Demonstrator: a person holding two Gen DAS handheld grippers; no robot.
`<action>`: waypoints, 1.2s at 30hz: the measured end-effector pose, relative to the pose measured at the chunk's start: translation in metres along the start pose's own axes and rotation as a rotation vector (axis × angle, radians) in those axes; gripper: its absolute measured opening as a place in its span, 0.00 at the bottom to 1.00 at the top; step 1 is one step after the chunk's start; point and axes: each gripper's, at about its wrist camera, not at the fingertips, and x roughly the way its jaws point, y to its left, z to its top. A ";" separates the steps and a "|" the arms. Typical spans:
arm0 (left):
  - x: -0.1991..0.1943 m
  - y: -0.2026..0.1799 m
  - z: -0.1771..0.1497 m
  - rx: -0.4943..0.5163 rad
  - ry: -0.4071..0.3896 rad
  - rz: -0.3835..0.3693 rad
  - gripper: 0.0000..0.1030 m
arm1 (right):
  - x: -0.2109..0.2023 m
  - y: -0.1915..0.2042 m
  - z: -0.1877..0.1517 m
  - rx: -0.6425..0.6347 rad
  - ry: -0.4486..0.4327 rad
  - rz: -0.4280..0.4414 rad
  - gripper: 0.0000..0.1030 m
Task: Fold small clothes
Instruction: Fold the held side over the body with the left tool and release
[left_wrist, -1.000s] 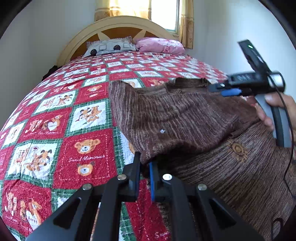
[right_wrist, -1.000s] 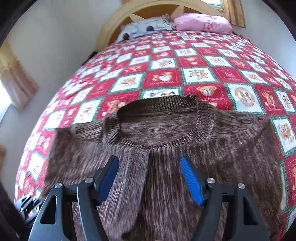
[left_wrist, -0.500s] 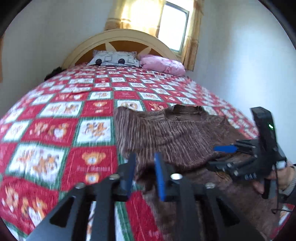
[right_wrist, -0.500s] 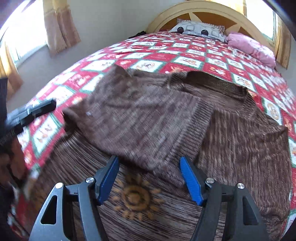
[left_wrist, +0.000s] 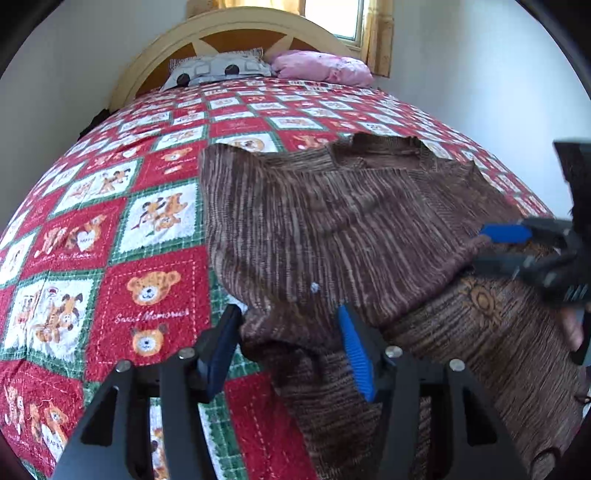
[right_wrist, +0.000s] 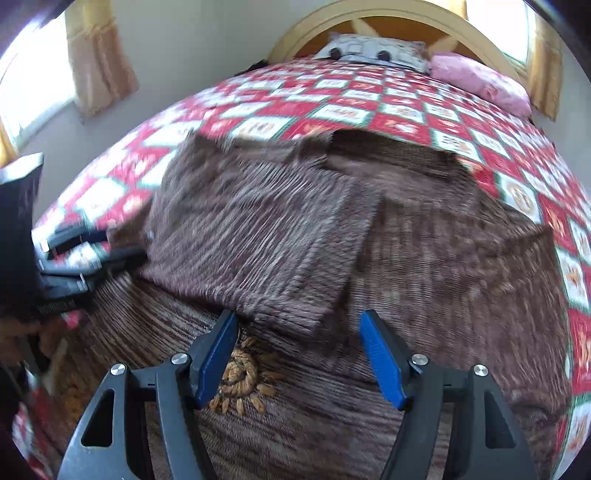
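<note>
Brown knit sweater (left_wrist: 332, 229) is spread out on the bed, on top of a red, green and white teddy-bear quilt (left_wrist: 110, 236), with one sleeve folded across its front so the sleeve end sits right ahead of both claws. Left claw (left_wrist: 288, 347) has its jaws opening, and a rumpled bit of the sweater's edge sits between the blue pads (left_wrist: 356, 354) without either one pressing on it. Right claw (right_wrist: 299, 354) is spread wide and gripping nothing, hovering over the sweater's front, with the folded sleeve's cuff just ahead of its tips and a little tan sun-shaped motif (right_wrist: 240, 376) right by its left finger. In the left wrist view the right claw comes in from the right edge, with its blue pad next to the sleeve's far corner. Way past both claws, at the head of the bed, there's a grey patterned pillow (left_wrist: 218, 68) and a pink pillow (left_wrist: 321, 66) against a curved wooden headboard (left_wrist: 236, 27).
</note>
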 end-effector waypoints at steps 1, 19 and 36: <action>0.001 0.000 0.000 0.001 0.001 0.004 0.57 | -0.009 -0.003 0.001 0.021 -0.033 0.016 0.67; -0.001 -0.001 -0.004 -0.024 -0.009 0.130 0.87 | 0.013 0.023 0.000 -0.043 0.036 0.003 0.66; -0.002 -0.008 -0.014 -0.045 0.036 0.139 1.00 | -0.005 -0.001 -0.026 -0.018 0.053 -0.040 0.65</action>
